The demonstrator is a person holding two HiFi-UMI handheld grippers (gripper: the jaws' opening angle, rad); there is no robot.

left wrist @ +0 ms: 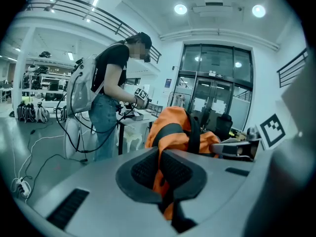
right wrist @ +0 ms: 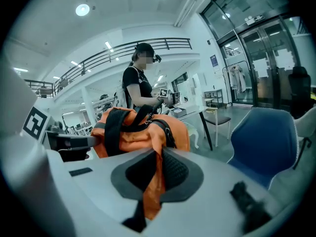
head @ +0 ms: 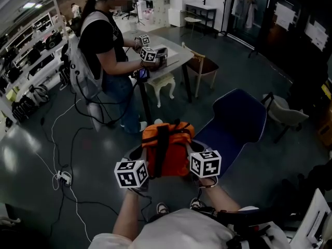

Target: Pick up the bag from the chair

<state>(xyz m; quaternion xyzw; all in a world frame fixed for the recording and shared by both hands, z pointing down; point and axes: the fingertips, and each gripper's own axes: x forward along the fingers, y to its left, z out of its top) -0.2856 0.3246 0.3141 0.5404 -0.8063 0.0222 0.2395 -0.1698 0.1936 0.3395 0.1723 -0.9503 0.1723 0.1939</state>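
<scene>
The dark, shiny floor point(head: 31, 144) spreads wide to the left of the chair point(head: 236, 121), with thin cables point(head: 54, 171) lying on it. The chair is blue, with a smooth, curved back and round edges. Behind the chair, well apart, a person point(head: 104, 51) stands at a flat white table point(head: 174, 61). The soft orange bag point(head: 168, 149), with black straps, is up in the air by the chair's left edge. The left tool point(left wrist: 160, 168) and the right tool point(right wrist: 157, 171) each squeeze a fold of its cloth.
</scene>
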